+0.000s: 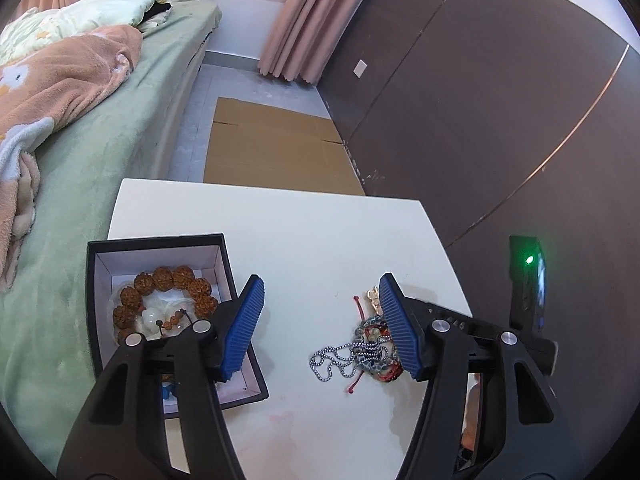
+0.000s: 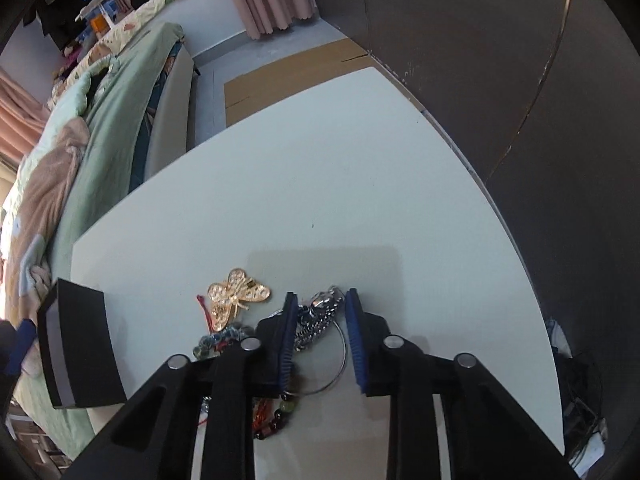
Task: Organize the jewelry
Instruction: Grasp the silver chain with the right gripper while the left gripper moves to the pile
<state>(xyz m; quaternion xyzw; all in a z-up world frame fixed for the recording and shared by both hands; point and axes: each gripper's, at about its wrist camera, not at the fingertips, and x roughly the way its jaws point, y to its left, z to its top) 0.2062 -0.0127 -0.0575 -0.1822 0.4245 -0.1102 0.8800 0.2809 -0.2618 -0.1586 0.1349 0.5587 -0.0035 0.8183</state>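
A black jewelry box [image 1: 96, 264] with a white lining stands at the left of the white table [image 1: 304, 232]. It holds a brown bead bracelet [image 1: 168, 284] and a pale pendant. My left gripper [image 1: 320, 300] is open and empty above the table between the box and a jewelry heap [image 1: 360, 348] of silver chain and beaded cords. In the right wrist view my right gripper [image 2: 322, 300] is open around a silver chain and ring [image 2: 320, 320]. A gold butterfly brooch [image 2: 236, 296] lies to its left. The box [image 2: 80, 344] shows at the left.
A bed with a green sheet [image 1: 80, 168] and blankets runs along the table's left side. Flat cardboard [image 1: 272, 148] lies on the floor beyond the table. A dark wall [image 1: 500, 100] stands to the right. A dark device with a green light [image 1: 528, 280] is at the right.
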